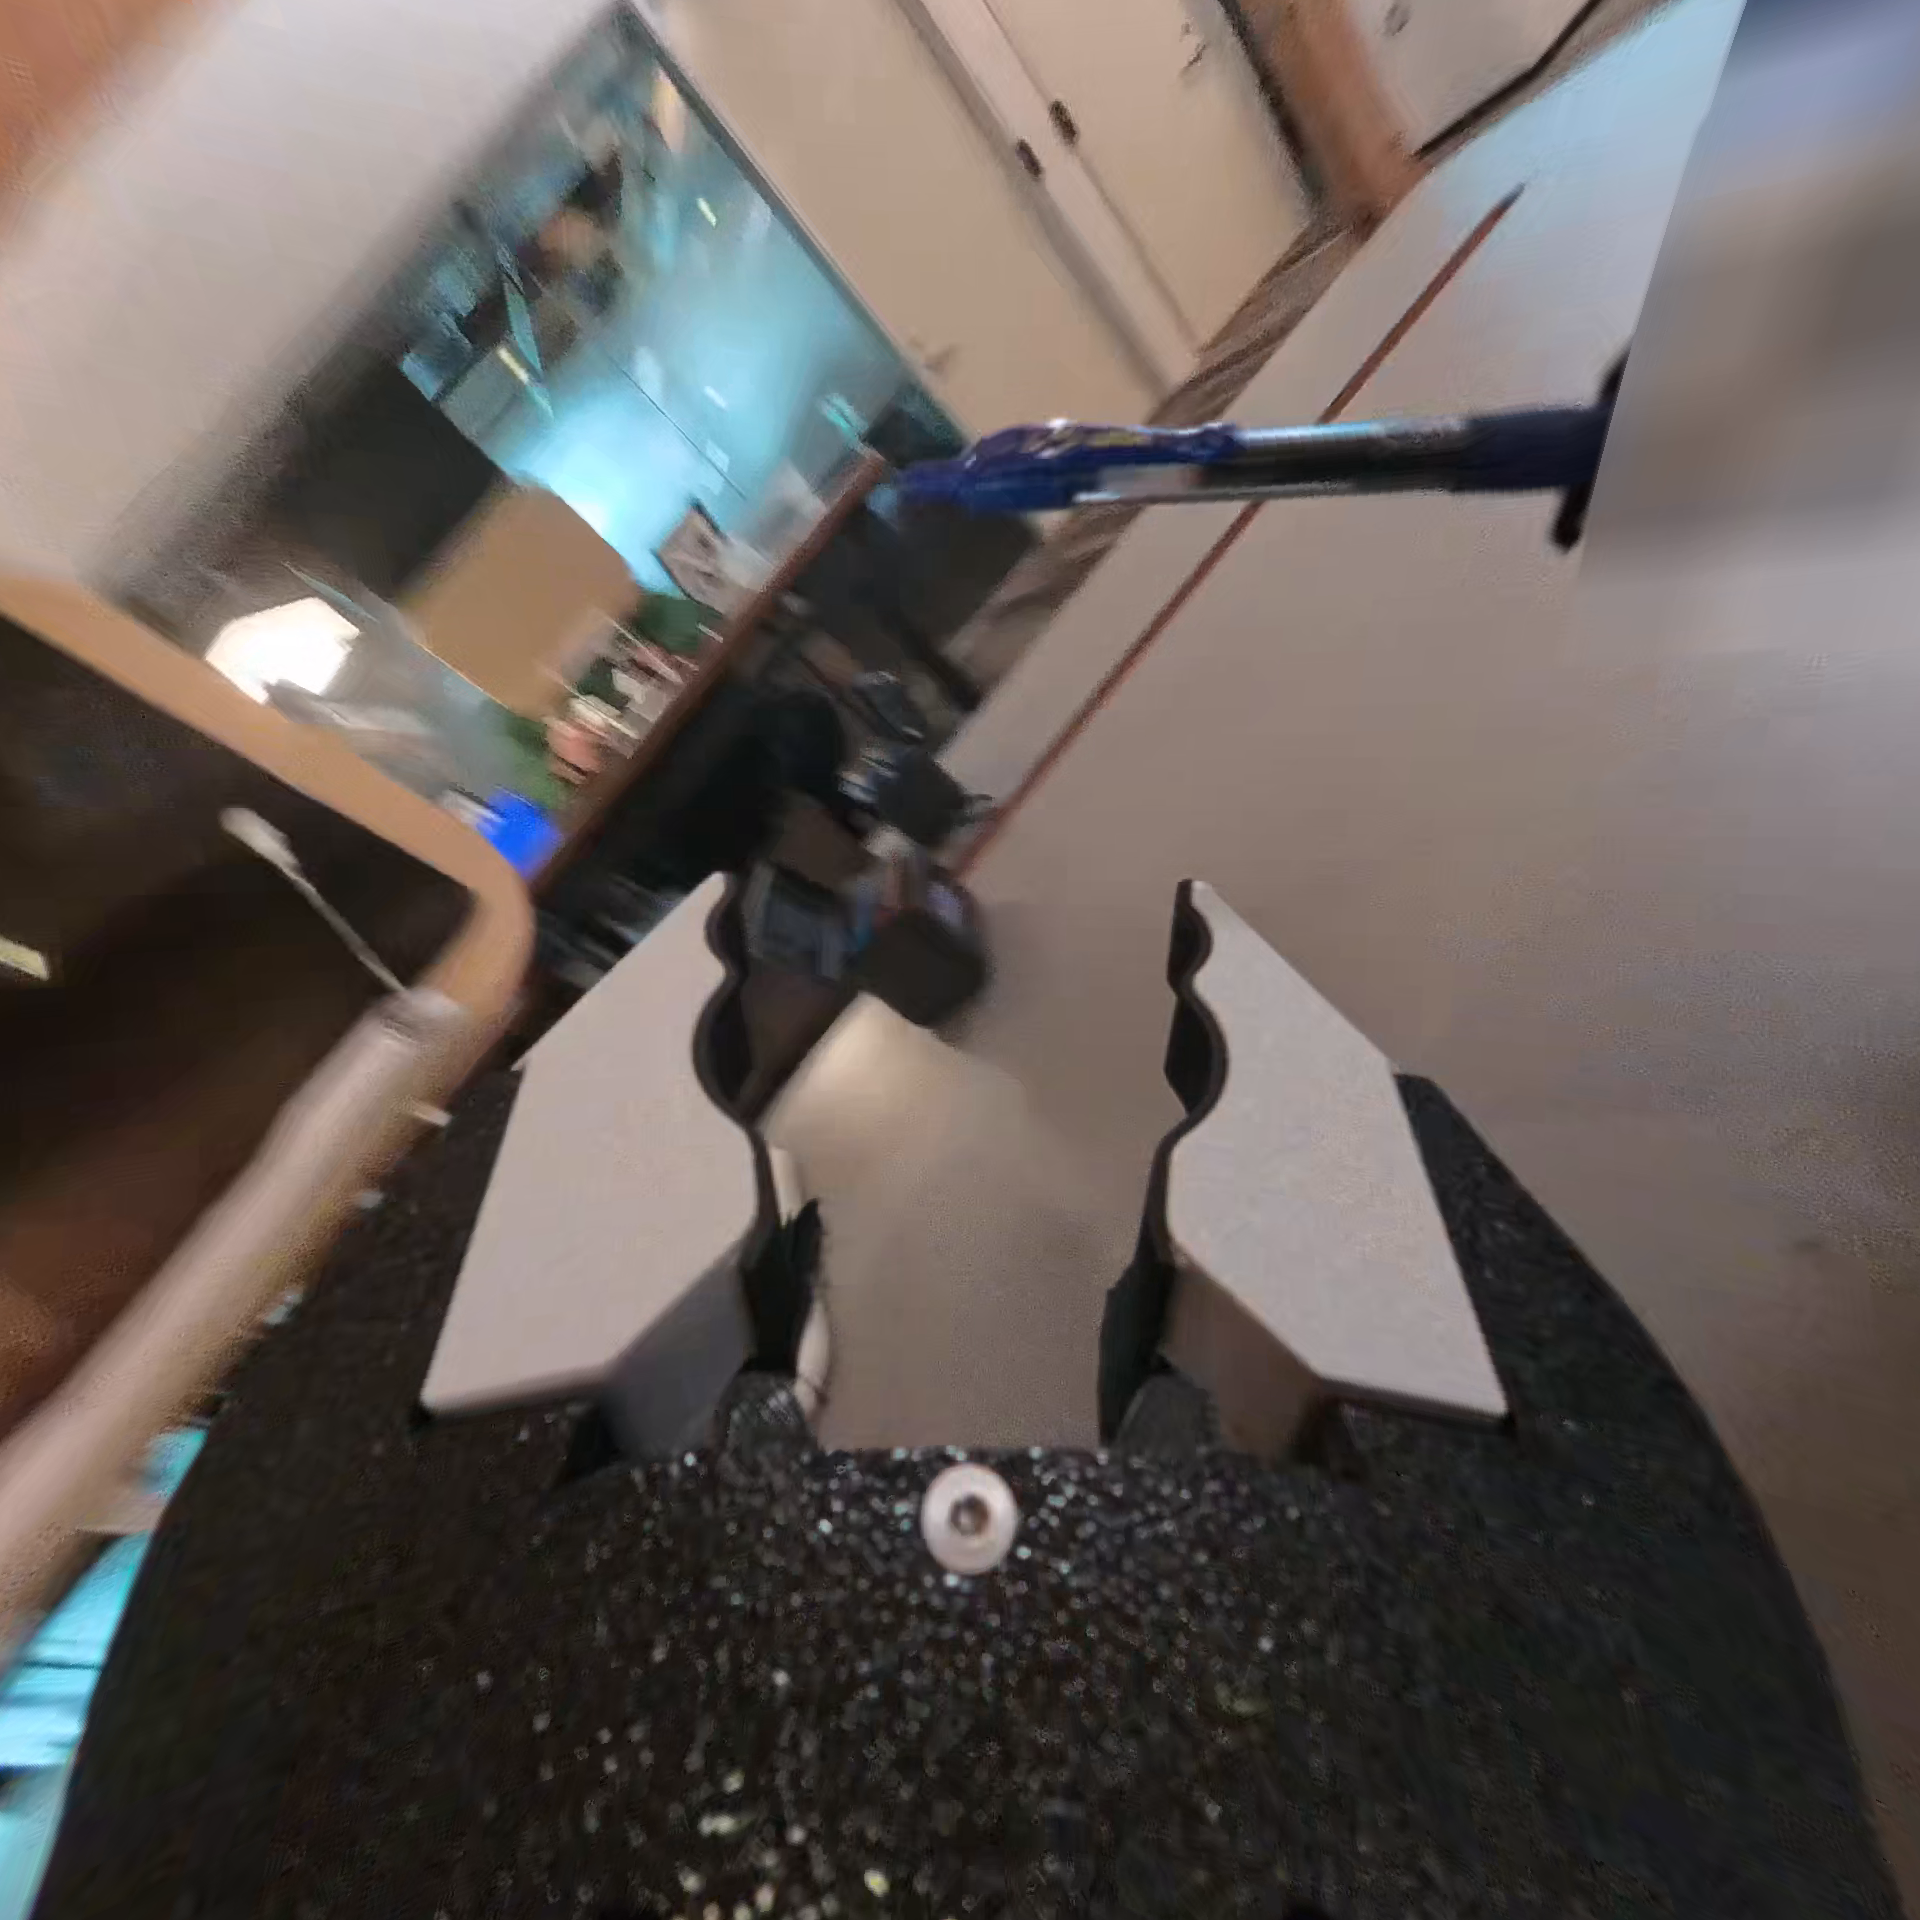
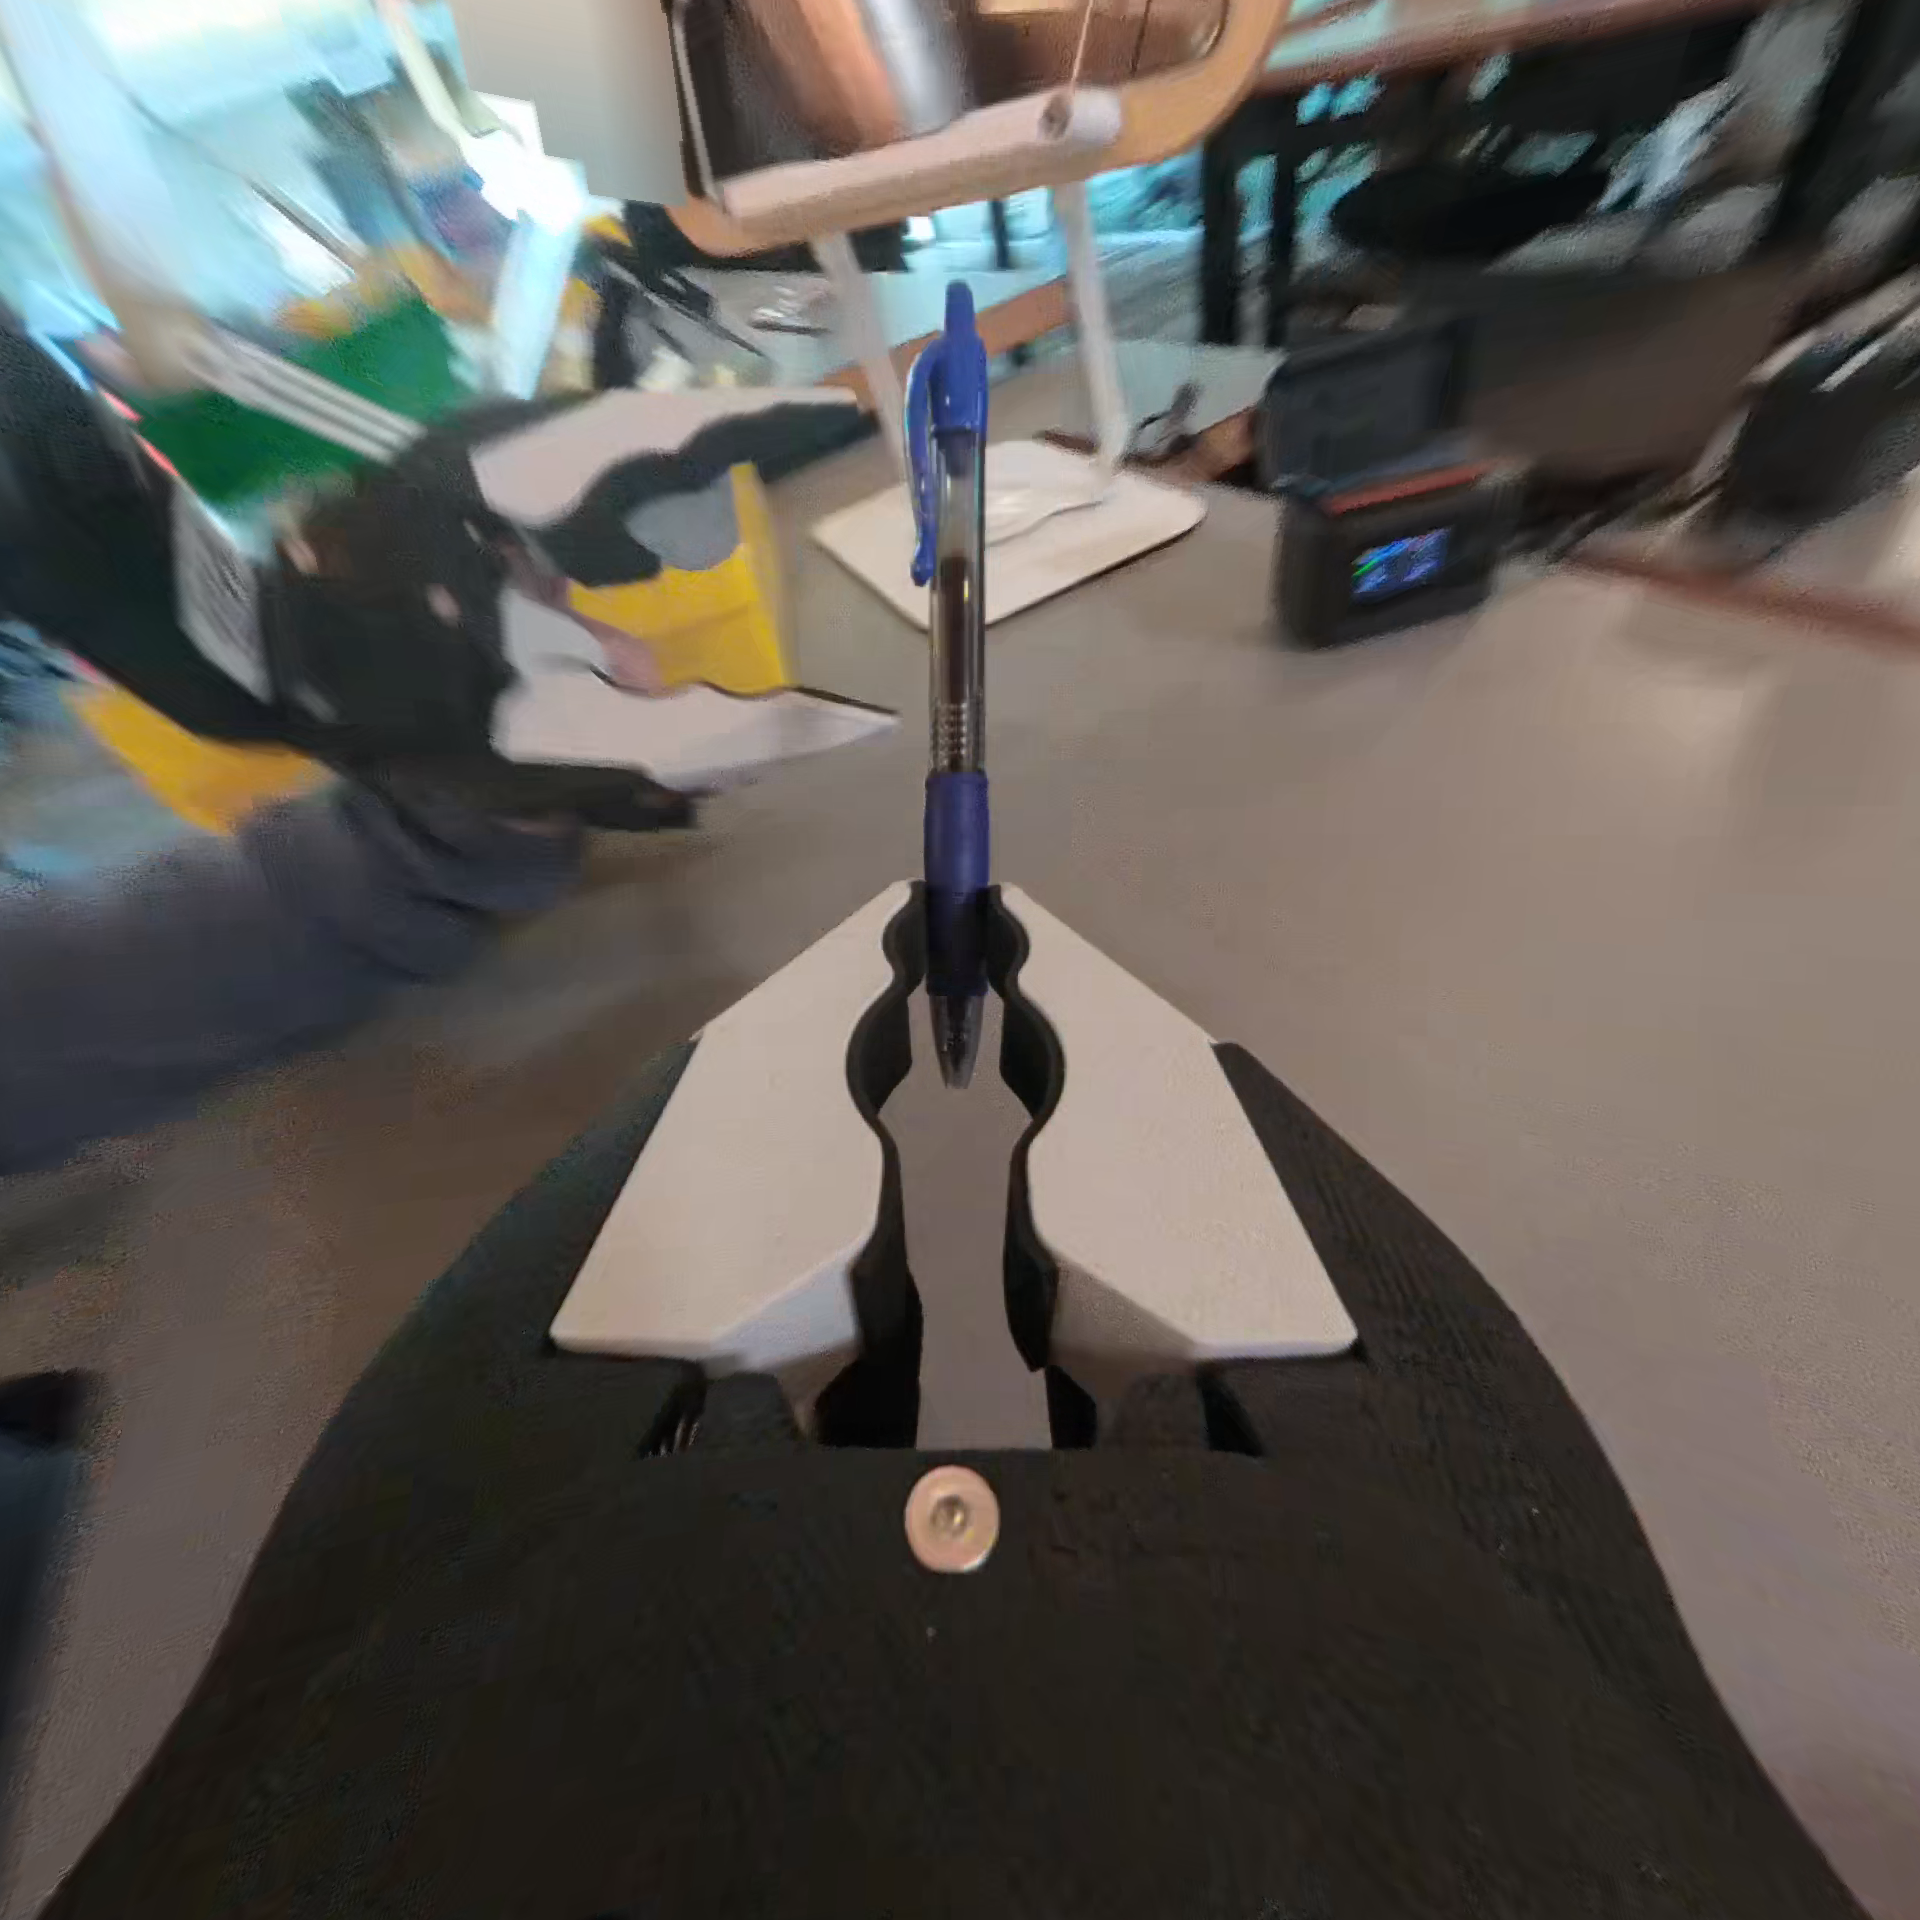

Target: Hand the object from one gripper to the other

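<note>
While right gripper (image 2: pixel 956 914) fingers pinch pen (image 2: pixel 956 582) grip | left gripper (image 1: pixel 951 935) agape, apart

Glossy clear-and-blue plastic pen (image 2: pixel 956 582); matt grey tabletop (image 2: pixel 1455 935).

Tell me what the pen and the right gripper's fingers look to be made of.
Pen: seemingly plastic. Clear glossy barrel with the dark refill showing through, opaque blue clip and cap, matte blue grip sleeve that looks rubbery, and a ribbed silvery band, possibly metal.
Right gripper fingers: matte pale grey faces over black scalloped inner edges, probably hard plastic. The black body behind shows fine layer lines, so likely printed.
</note>
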`<action>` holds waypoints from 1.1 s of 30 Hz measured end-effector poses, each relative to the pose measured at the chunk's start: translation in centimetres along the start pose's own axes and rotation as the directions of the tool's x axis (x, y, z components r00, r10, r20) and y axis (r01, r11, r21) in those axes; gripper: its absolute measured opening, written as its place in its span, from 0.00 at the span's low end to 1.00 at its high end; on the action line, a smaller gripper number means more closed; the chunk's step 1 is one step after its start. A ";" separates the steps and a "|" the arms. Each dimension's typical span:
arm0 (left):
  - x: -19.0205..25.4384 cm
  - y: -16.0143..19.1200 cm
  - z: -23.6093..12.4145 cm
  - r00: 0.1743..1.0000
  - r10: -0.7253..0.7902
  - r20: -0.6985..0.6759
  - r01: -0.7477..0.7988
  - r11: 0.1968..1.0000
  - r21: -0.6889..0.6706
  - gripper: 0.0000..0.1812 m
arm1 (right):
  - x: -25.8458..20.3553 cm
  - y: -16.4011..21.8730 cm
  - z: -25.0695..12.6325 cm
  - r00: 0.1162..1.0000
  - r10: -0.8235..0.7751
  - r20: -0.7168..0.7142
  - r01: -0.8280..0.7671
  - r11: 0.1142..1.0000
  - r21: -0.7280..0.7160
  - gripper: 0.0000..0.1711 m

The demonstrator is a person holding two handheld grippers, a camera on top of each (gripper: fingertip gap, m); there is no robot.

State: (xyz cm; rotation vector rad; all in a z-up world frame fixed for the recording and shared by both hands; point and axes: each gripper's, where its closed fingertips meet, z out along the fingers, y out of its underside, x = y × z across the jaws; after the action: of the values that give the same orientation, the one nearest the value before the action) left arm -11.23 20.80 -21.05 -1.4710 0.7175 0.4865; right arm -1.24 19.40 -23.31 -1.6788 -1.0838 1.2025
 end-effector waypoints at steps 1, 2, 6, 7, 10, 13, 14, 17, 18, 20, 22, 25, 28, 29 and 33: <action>0.3 -0.6 -0.2 0.992 0.123 0.037 -0.124 0.992 0.025 0.42 | -0.4 0.1 0.0 0.992 0.104 0.065 -0.104 0.995 -0.003 0.05; 0.9 -1.3 -0.4 0.969 0.238 0.064 -0.242 0.969 0.050 0.41 | -0.8 0.2 -0.1 0.975 0.184 0.124 -0.184 0.983 -0.014 0.05; 3.2 -3.4 -1.2 0.803 0.570 0.175 -0.592 0.797 0.120 0.33 | -2.4 1.2 0.0 0.912 0.325 0.248 -0.308 0.945 -0.106 0.05; 3.8 -3.6 -1.3 0.770 0.611 0.183 -0.635 0.761 0.130 0.32 | -2.9 1.5 0.2 0.903 0.337 0.265 -0.312 0.941 -0.133 0.05; 4.6 -3.8 -1.3 0.730 0.658 0.186 -0.683 0.717 0.140 0.28 | -4.2 2.3 0.4 0.883 0.355 0.308 -0.306 0.932 -0.195 0.05; 4.2 -3.9 -1.4 0.720 0.662 0.210 -0.692 0.710 0.134 0.18 | -5.0 2.5 0.5 0.870 0.358 0.340 -0.297 0.930 -0.219 0.05; 3.9 -4.0 -1.6 0.717 0.660 0.224 -0.694 0.709 0.129 0.10 | -5.0 2.6 0.5 0.873 0.350 0.339 -0.289 0.932 -0.219 0.06; 3.8 -3.1 -1.1 0.730 0.659 0.179 -0.680 0.727 0.096 0.08 | -4.9 1.7 0.6 0.884 0.317 0.344 -0.279 0.948 -0.156 0.07; 3.8 -2.8 -0.9 0.752 0.640 0.158 -0.656 0.749 0.090 0.06 | -4.7 0.9 0.5 0.892 0.297 0.341 -0.275 0.955 -0.112 0.13; 3.6 -2.1 -0.5 0.826 0.557 0.091 -0.563 0.824 0.068 0.06 | -4.0 -0.7 0.1 0.920 0.228 0.318 -0.240 0.971 -0.004 0.29; 3.2 -1.4 -0.2 0.920 0.392 0.009 -0.392 0.919 0.049 0.06 | -3.4 -2.6 -0.8 0.951 0.130 0.281 -0.170 0.978 0.123 0.35; 3.3 -0.3 0.1 0.983 0.002 -0.182 -0.003 1.000 -0.006 0.06 | -2.6 -5.5 -2.7 0.985 -0.034 0.167 -0.025 0.941 0.339 0.39; 5.1 -0.2 -0.3 0.793 -0.436 -0.426 0.408 0.899 -0.160 0.06 | -1.0 -7.1 -3.9 0.977 -0.188 -0.104 0.214 0.868 0.447 0.42; 5.9 -0.5 -0.9 0.674 -0.550 -0.493 0.502 0.831 -0.240 0.06 | -0.4 -7.3 -4.1 0.949 -0.236 -0.209 0.307 0.841 0.446 0.41; 8.8 -2.3 -3.3 0.241 -0.744 -0.623 0.609 0.616 -0.499 0.06 | -1.3 -5.1 -2.2 0.516 -0.702 -0.490 0.832 0.547 0.092 0.46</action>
State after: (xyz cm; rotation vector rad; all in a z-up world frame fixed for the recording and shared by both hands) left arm -3.81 16.23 -25.38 -1.9821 0.6033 -0.9441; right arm -0.30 19.61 -17.69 -0.8944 -1.1106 0.3584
